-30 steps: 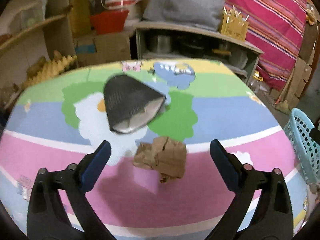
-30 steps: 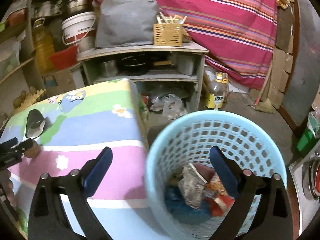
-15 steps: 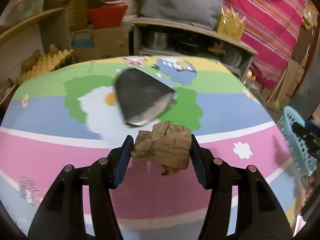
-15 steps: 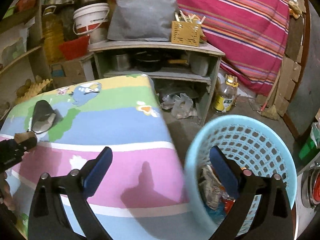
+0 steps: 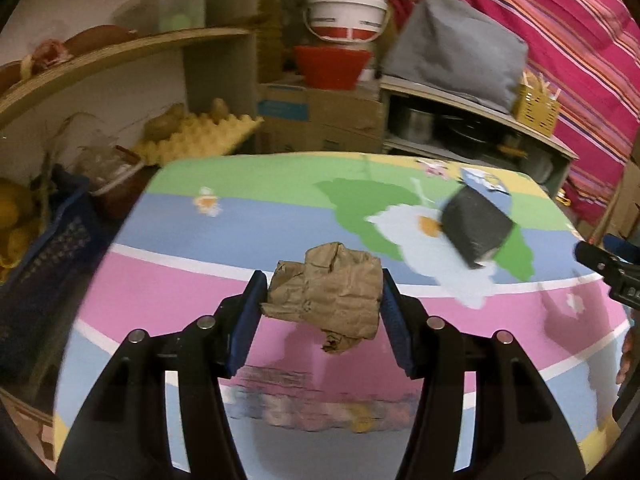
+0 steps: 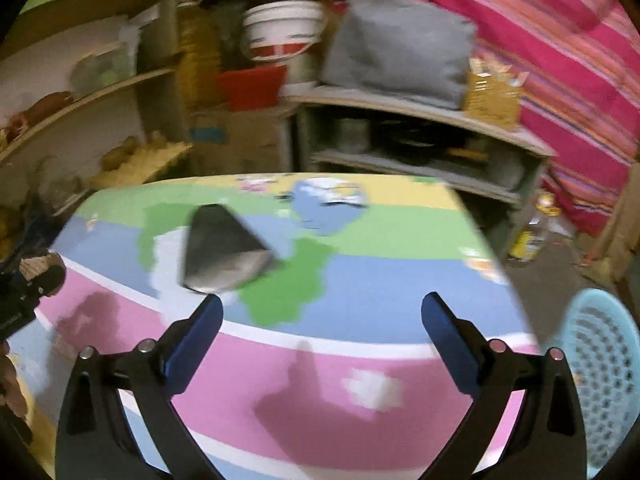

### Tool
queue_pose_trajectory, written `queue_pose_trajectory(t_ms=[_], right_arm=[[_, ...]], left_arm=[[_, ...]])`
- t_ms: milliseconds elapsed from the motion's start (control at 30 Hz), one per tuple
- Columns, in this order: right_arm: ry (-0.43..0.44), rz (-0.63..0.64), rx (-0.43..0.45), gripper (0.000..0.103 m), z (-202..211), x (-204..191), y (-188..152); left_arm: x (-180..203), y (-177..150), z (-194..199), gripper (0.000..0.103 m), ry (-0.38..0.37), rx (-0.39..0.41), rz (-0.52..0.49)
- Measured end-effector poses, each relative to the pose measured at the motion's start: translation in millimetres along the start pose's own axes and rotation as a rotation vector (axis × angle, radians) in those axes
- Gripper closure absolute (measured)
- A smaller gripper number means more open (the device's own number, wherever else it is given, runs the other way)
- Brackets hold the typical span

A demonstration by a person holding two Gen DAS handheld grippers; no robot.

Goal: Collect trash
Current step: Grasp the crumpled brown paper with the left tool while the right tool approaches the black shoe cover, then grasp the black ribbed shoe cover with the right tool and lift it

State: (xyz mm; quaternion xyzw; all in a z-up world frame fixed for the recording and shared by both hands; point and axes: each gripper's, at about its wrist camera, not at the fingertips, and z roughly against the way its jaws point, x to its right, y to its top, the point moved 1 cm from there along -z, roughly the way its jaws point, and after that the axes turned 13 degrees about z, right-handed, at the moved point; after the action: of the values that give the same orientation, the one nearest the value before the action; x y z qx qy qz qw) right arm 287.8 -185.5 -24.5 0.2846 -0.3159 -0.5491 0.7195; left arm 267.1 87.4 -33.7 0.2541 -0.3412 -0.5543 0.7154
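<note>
We see two claws and two pieces of trash. Nearest, the left claw [image 5: 322, 300] is clenched on one crumpled brown paper wad [image 5: 326, 294], lifted clear of the table with the colourful cartoon-print cover [image 5: 168, 292]; a second ago its jaws stood wide with the wad lying on the cover between them. The right claw [image 6: 322, 328] stands released, nothing between its fingers; a second ago it hung over the one light-blue perforated plastic basket [image 6: 604, 376], which now sits at the right edge beside the table. Farther off, one dark grey cone-shaped wrapper [image 6: 222, 254] lies on the cover, where it lay before.
</note>
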Motion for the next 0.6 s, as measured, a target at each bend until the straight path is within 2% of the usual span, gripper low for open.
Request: queue_pose_trajectory(t_ms=[133,300,600], right_arm=[[0.008,0.099,-0.003,0.006,-24,-40,20],[0.016,0.175,-0.04,0.006,-54,-68,37],[0.031,0.176,-0.119,0.006,-96,-73,41]], left_arm=[[-20,10,2,0.048,-0.004,0.023,0.034],[-30,17,-5,0.048,0.013,0.034,0.018],[-40,33,-12,0.048,0.009,0.054,0.067]])
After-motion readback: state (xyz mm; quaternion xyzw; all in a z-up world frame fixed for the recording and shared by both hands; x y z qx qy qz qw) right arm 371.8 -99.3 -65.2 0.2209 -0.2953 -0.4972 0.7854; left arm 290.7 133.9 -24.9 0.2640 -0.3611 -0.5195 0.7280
